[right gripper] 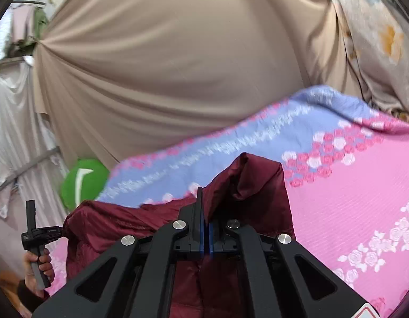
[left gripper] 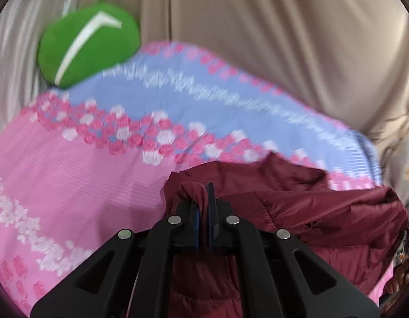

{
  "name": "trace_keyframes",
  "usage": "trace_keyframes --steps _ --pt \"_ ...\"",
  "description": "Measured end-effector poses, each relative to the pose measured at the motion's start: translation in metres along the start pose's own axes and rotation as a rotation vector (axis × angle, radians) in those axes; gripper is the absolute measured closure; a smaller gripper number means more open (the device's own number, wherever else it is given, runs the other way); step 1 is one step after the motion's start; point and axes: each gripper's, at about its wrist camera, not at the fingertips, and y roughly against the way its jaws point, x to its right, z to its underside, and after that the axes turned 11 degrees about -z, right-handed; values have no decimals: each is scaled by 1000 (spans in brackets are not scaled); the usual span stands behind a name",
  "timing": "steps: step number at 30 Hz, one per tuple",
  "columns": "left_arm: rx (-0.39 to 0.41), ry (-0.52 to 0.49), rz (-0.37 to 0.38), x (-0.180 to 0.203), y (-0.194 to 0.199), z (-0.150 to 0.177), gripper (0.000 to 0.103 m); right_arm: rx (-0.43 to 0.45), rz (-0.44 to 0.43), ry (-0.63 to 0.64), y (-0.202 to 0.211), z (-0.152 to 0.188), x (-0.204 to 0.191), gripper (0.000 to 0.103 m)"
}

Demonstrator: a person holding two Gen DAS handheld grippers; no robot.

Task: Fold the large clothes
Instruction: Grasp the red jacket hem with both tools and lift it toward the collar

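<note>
Each hand-held gripper, left (left gripper: 203, 196) and right (right gripper: 204, 206), is clamped on an edge of the maroon jacket (left gripper: 297, 212), lifted over the pink-and-blue bed (left gripper: 71, 185). Mid-fold, apparently; next, carry both edges across together and lay them flat.

One maroon jacket (left gripper: 323, 212), one green cushion (left gripper: 87, 42), one bedspread (left gripper: 71, 175).
</note>
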Motion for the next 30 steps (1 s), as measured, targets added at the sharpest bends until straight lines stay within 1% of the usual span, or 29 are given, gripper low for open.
trace_keyframes --steps 1,6,12,14,19,22,24,26,27,28,29,30 --pt "-23 -4 -23 3 -18 -2 100 -28 24 -12 -16 0 7 101" --pt "-89 -41 -100 18 -77 -4 100 -145 134 -51 -82 8 40 101" --pt "-136 -81 -118 33 -115 4 100 -260 194 -158 -128 32 81 101" --pt "-127 -101 -129 38 -122 7 99 -282 196 -177 -136 37 89 102" --pt "-62 -161 -187 52 -126 11 98 -334 230 -168 -151 45 93 103" --pt "-56 -155 -179 51 -127 10 98 -340 245 -167 -154 46 93 103" --pt "-55 -143 -166 48 -127 9 98 -332 223 -177 -151 46 95 103" --pt "-44 -112 -136 42 -122 8 97 -289 165 -197 -141 42 97 95" --pt "-33 -93 -127 39 -118 7 95 -252 148 -201 -131 38 96 92" --pt "-4 -69 -118 33 -106 6 94 -211 136 -194 -118 33 91 85" --pt "21 -64 -121 31 -96 5 89 -177 128 -180 -105 26 84 77" --pt "56 -64 -125 29 -81 5 83 -142 121 -162 -90 21 75 72"
